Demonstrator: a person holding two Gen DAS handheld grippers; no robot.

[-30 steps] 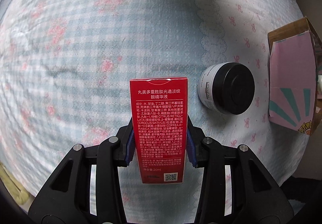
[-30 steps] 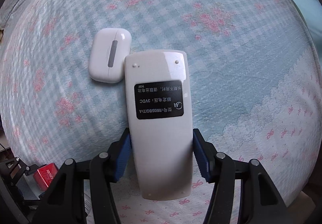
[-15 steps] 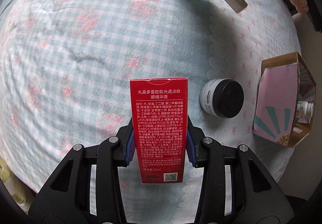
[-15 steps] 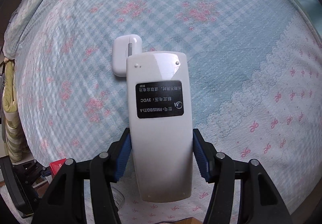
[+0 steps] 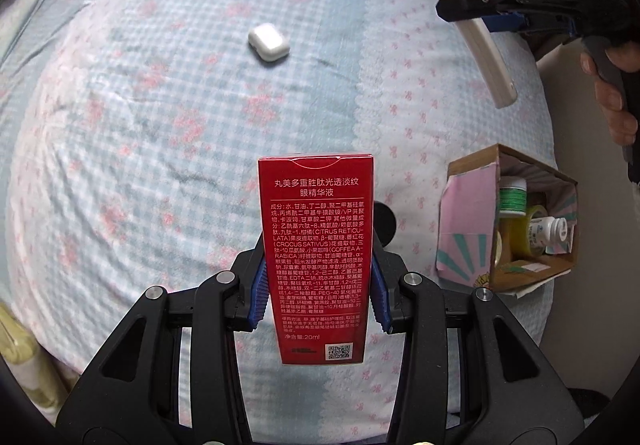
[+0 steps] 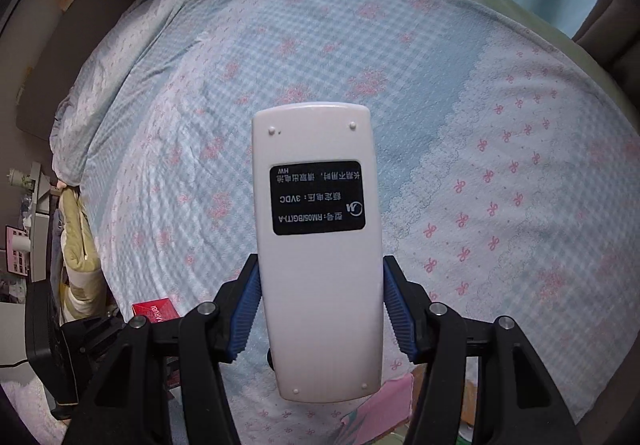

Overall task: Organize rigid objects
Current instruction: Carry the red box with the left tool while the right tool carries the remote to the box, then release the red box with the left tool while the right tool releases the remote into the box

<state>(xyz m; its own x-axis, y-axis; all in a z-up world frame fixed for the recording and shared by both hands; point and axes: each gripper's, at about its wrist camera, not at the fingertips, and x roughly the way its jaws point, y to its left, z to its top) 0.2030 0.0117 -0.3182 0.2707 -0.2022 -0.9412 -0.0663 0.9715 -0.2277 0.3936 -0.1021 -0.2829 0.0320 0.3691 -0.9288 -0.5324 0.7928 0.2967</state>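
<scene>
My left gripper (image 5: 318,291) is shut on a tall red carton (image 5: 316,257) with white print, held well above the bed. My right gripper (image 6: 318,313) is shut on a white remote control (image 6: 316,245), back side up with a black label; the remote also shows in the left wrist view (image 5: 460,17) at the upper right, high above the bed. A white earbud case (image 5: 269,43) lies on the bedspread far ahead. An open cardboard box (image 5: 472,221) with pink lining lies at the right edge of the bed. The black-lidded jar (image 5: 386,225) is mostly hidden behind the carton.
The bed has a blue checked floral spread (image 5: 160,125) with a white lace strip (image 5: 364,85). The box holds several small bottles (image 5: 532,221). In the right wrist view the red carton's end (image 6: 154,311) shows lower left, and shelves and bedding stand beyond the left edge (image 6: 28,237).
Both grippers have lifted away from the bed with their objects. The earbud case now looks smaller and farther, the jar has slid behind the carton, and the box's open inside has come into view.
</scene>
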